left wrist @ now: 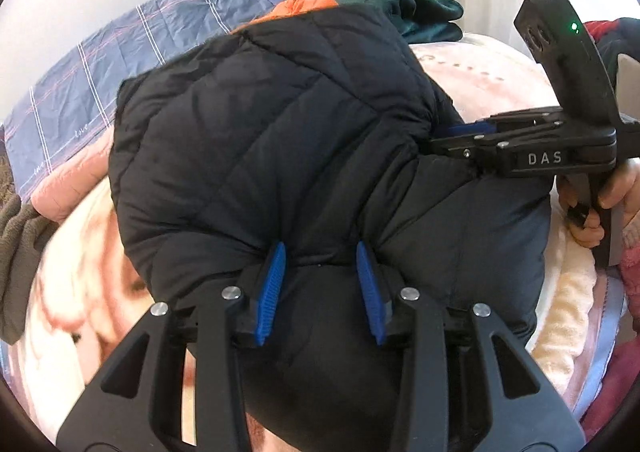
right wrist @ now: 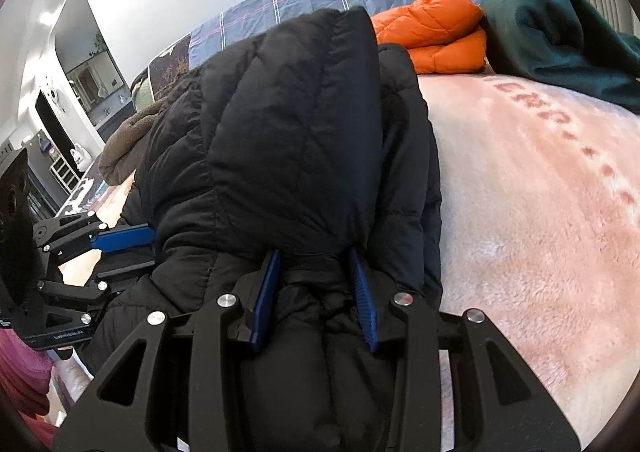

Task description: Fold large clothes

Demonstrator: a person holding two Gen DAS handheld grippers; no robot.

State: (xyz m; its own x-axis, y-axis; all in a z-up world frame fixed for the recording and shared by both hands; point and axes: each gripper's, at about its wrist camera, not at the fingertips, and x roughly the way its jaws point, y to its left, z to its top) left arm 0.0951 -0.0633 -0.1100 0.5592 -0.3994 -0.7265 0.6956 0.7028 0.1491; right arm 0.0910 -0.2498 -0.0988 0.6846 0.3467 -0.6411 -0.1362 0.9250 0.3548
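A pink fleece blanket (right wrist: 540, 212) covers the bed, bare from 1 to 4 o'clock, with an orange jacket (right wrist: 436, 32) and green garment (right wrist: 560, 40) at 1 o'clock. At centre lies the bunched black puffer jacket (left wrist: 272, 124). The left gripper (left wrist: 320, 252) and right gripper (right wrist: 314, 256) each pinch a thick fold of it; the fabric hides their fingertips.

White capitals "DAS" stand on the side of the right gripper (left wrist: 440, 138)'s black body. The word "love" is stitched small on the blue checked quilt (left wrist: 80, 92). The pink blanket (right wrist: 540, 212) carries large reddish letters, too blurred to read. A small white label on the left gripper (right wrist: 132, 250)'s body cannot be made out.
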